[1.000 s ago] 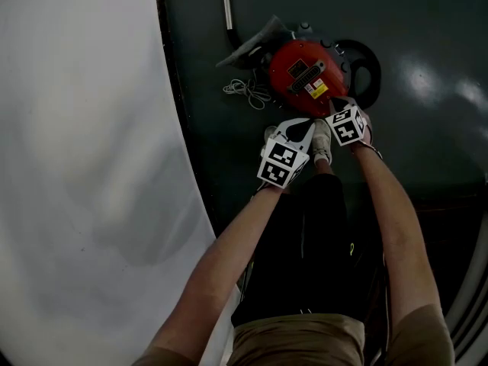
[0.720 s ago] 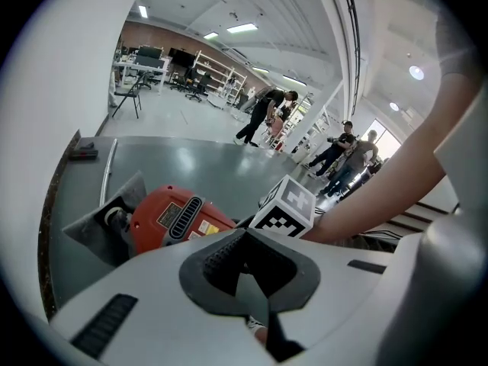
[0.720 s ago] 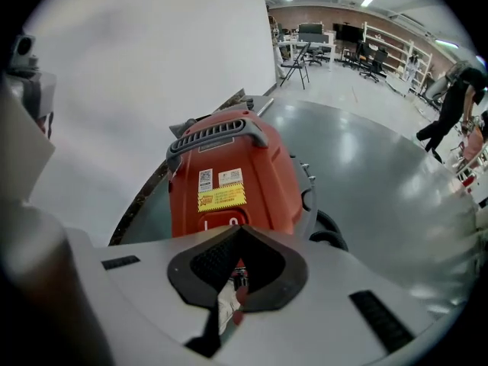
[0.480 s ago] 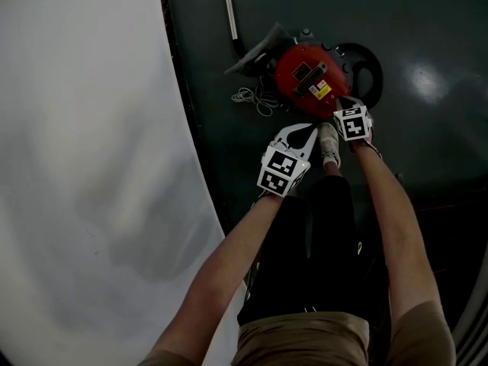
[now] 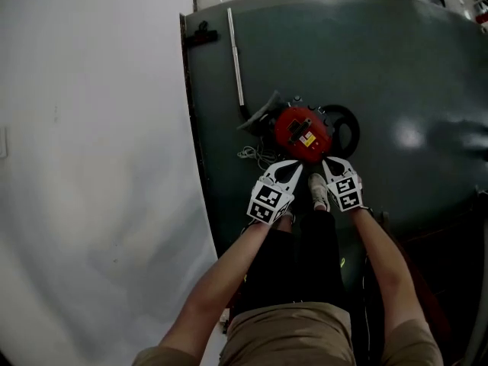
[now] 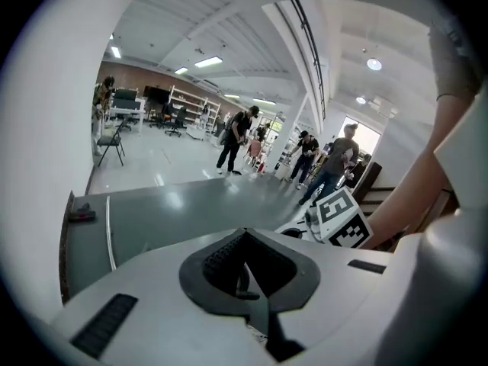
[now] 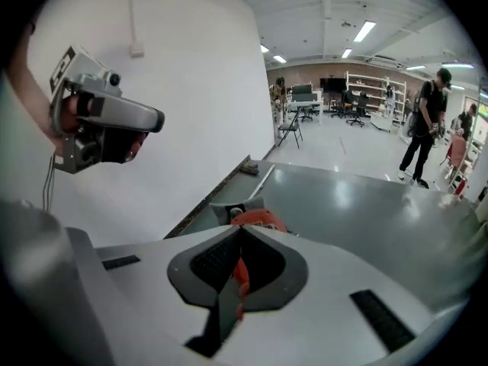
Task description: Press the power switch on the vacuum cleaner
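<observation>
Head view: red vacuum cleaner (image 5: 303, 134) on the floor (image 5: 412, 82).
Left hand-held gripper (image 5: 293, 165) and right hand-held gripper (image 5: 328, 162) hover near it, both closed and empty.

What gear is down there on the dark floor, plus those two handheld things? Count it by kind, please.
Claws: 2 (left claw, right claw)
Red vacuum cleaner: 1
Metal tube: 1
Pale cord bundle: 1
Black hose loop: 1
Small dark object at the floor's edge: 1
Total: 7
</observation>
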